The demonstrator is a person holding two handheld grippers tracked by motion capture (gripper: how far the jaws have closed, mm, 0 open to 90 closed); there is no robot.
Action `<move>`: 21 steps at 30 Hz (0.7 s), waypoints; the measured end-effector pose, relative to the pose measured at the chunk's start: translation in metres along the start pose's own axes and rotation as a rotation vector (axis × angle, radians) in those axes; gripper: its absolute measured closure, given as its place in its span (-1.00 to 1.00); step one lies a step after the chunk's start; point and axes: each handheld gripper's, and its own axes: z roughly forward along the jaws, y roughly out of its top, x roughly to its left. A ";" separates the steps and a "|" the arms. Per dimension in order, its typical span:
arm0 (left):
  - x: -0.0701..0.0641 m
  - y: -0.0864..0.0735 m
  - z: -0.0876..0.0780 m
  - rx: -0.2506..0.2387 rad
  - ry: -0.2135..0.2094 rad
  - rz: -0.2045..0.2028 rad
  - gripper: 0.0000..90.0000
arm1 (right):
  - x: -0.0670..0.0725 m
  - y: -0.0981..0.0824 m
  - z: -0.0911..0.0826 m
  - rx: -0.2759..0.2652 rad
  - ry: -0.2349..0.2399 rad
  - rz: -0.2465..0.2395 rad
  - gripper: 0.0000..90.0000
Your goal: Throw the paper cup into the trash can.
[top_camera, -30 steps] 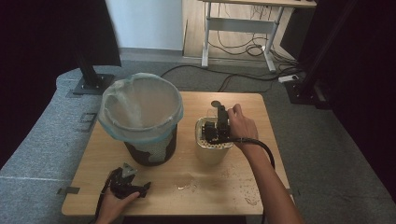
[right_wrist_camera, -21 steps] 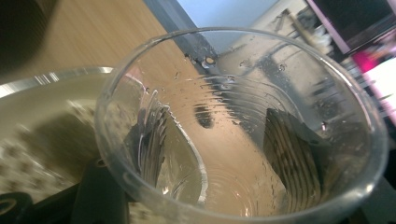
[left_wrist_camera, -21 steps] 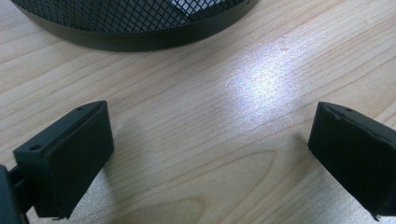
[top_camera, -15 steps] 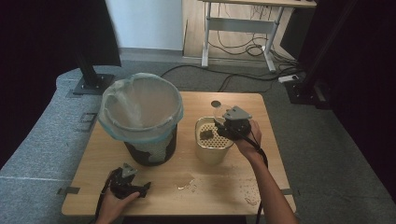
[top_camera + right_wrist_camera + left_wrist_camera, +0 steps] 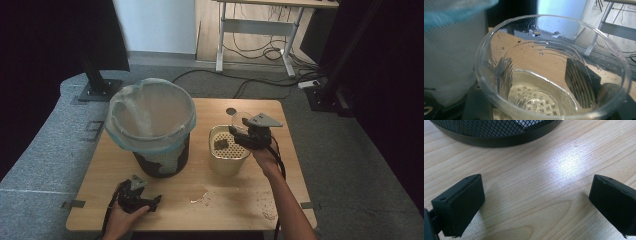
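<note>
Here the right claw (image 5: 242,134) grips a clear glass cup (image 5: 551,72), jaws pressing its wall from outside, the cup held over the cream strainer canister (image 5: 227,150) with a little liquid in its bottom. The lined mesh bin (image 5: 150,125) stands to its left. Left claw (image 5: 137,197) rests wide open and empty on the bench (image 5: 225,200), farther away.

Dim, soft pictures; glare on tabletop (image 5: 567,161)
</note>
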 end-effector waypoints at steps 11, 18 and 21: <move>0.000 0.000 0.000 0.002 -0.002 0.001 -1.00 | 0.020 0.051 -0.012 -0.149 0.089 0.044 -0.14; 0.000 0.000 0.000 0.001 -0.001 0.002 -1.00 | 0.048 0.102 -0.007 -0.191 0.133 0.026 -0.16; 0.000 0.000 0.000 0.002 -0.003 0.001 -1.00 | 0.062 0.120 0.000 -0.205 0.159 0.013 -0.17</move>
